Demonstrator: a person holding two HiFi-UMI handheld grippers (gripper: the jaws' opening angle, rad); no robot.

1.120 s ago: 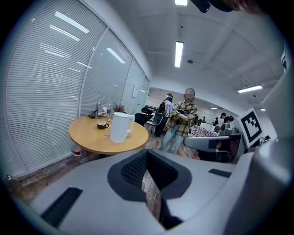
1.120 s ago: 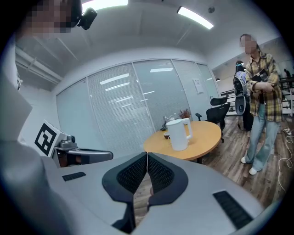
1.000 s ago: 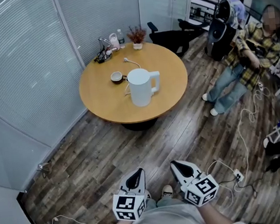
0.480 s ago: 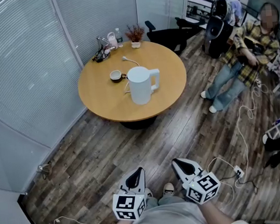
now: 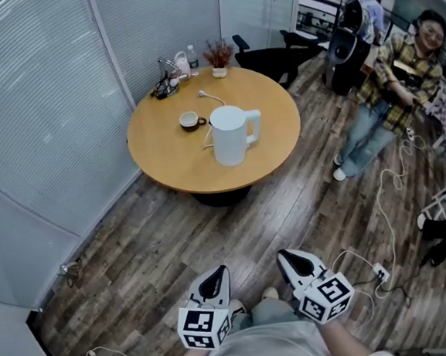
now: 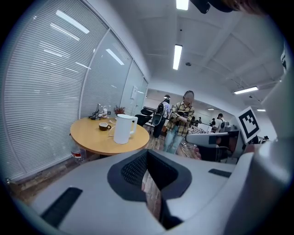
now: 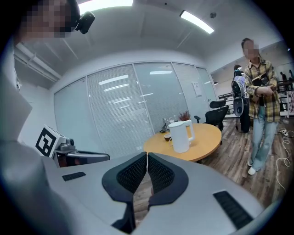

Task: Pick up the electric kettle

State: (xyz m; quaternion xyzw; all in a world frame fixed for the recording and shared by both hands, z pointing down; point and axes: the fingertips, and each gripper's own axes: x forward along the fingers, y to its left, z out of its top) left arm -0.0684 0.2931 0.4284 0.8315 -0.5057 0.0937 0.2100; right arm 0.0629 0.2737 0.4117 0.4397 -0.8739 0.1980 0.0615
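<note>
Wood floor [image 5: 159,249] underfoot, loose cable [image 5: 380,214] right: trip risk | left gripper [image 5: 216,278], right gripper [image 5: 291,262] low, fingers closed, empty: must open for handle [image 5: 254,124] | electric kettle [image 5: 229,136] upright on worktop [image 5: 159,156], well ahead; cup [image 5: 189,121], cord [image 5: 212,99] just beside: knock, snag risk

On the one table [image 5: 166,151] stand one kettle [image 5: 231,136], one cup [image 5: 190,121], one potted plant [image 5: 218,57] and one bottle [image 5: 193,62].

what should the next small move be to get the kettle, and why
Probably step closer to the table first. The electric kettle stands upright on it, far beyond both grippers; the left gripper and right gripper are shut and empty, out over the wooden floor. Its handle faces the right gripper's side.
</note>
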